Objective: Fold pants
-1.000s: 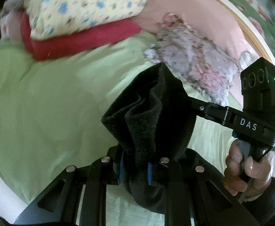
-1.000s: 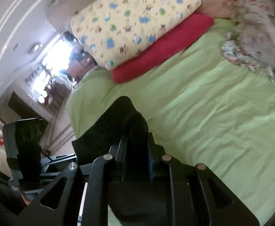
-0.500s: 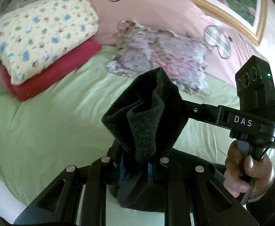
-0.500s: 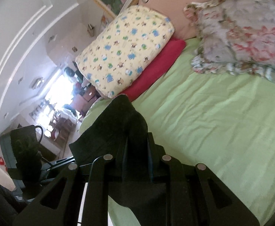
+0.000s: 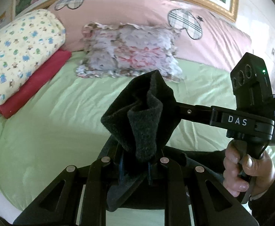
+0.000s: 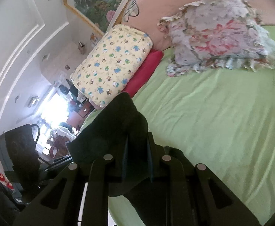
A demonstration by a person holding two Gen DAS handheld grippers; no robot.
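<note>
**Pants aloft, fold not yet laid**

Your left gripper (image 5: pixel 135 167) and right gripper (image 6: pixel 137 162) each pinch a bunched edge of the black pants (image 5: pixel 143 116), held above the green bed (image 5: pixel 52 128), short of the floral pillow (image 5: pixel 130 50). Judged: the carrying step; next, lower and spread them flat.

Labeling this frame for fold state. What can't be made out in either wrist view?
- Left wrist view: the black pants bunch over the left gripper, hiding its fingertips and the right gripper's tip; the rest of the garment is cut off at the bottom edge.
- Right wrist view: the pants cover the right gripper; fold state unreadable.
- Floral pillow is blurred.
</note>
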